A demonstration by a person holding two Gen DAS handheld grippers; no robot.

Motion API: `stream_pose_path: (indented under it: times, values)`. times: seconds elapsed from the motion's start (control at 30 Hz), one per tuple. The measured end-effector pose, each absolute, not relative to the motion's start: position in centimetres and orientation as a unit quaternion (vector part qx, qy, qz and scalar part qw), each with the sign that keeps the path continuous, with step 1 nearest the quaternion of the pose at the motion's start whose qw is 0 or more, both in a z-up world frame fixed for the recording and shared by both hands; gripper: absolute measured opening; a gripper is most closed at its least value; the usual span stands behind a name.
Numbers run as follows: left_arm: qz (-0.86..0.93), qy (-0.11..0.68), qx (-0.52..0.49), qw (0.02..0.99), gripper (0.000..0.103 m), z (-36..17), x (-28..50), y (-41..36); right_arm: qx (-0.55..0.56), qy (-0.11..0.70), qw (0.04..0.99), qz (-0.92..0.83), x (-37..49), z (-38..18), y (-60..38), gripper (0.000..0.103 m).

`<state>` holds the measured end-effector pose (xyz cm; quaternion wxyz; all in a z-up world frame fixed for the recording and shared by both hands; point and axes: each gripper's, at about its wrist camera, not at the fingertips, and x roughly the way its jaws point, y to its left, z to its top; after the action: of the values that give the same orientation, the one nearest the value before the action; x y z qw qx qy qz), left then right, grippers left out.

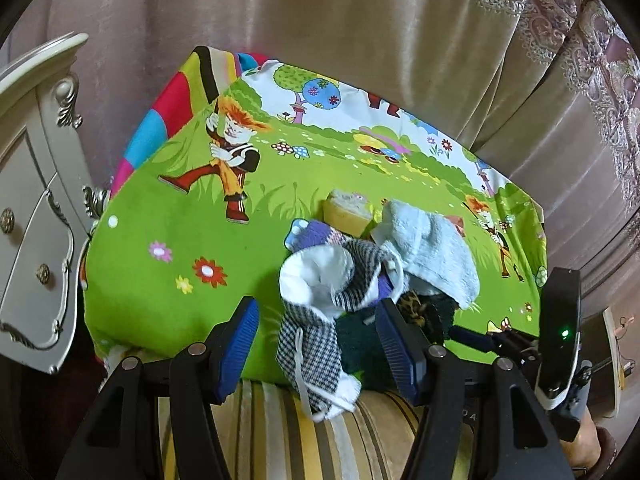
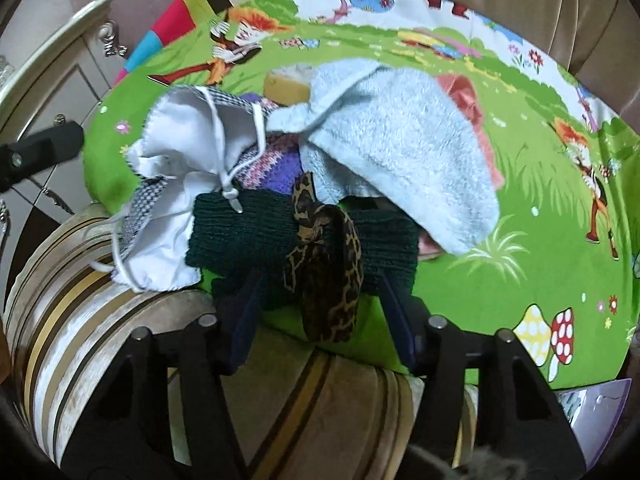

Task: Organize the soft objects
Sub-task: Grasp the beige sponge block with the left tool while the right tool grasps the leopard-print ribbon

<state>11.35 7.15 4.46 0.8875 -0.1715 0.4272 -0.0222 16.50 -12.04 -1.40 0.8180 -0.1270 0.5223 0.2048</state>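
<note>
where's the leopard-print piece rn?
Right wrist view, bottom centre: the leopard-print piece lies across the dark green knit between the open fingers of the right gripper, just below the light blue towel.

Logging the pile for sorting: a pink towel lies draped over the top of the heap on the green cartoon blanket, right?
Not quite: the towel draped over the heap on the green cartoon blanket is light blue, not pink, as the right wrist view shows.

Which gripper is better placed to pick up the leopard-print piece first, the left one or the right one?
Right. The right gripper is open with the leopard-print piece between its fingers. The left gripper faces the checked drawstring bag instead.
</note>
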Motion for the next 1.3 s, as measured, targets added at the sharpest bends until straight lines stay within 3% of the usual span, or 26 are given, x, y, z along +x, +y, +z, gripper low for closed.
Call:
stream_pose_path:
  times: [0.17,0.33,0.4,0.5,1.07,1.3]
  values:
    - [-0.025,0.432,-0.154,0.888,0.062,4.6,13.7,7.2,-0.124,0.53,0.814,0.202,17.5,-2.2,-11.7,0.057]
    - [-0.028,0.439,-0.141,0.887,0.062,4.7,16.7,6.8,-0.121,0.539,0.809,0.198,18.1,-3.2,-11.6,0.04]
    - [-0.031,0.444,-0.135,0.885,0.062,4.6,18.3,6.6,-0.115,0.535,0.812,0.202,18.0,-3.1,-11.8,0.028]
    - [-0.039,0.459,-0.132,0.878,0.062,4.0,20.7,6.3,-0.1,0.525,0.819,0.208,17.7,-2.7,-12.5,0.022]
    - [-0.047,0.537,-0.025,0.842,0.061,-1.0,29.4,0.8,0.019,0.449,0.872,0.193,16.4,0.7,-17.8,0.021]
    - [-0.046,0.548,-0.009,0.835,0.049,-2.6,30.2,0.1,0.034,0.45,0.871,0.193,17.1,0.6,-18.2,0.021]
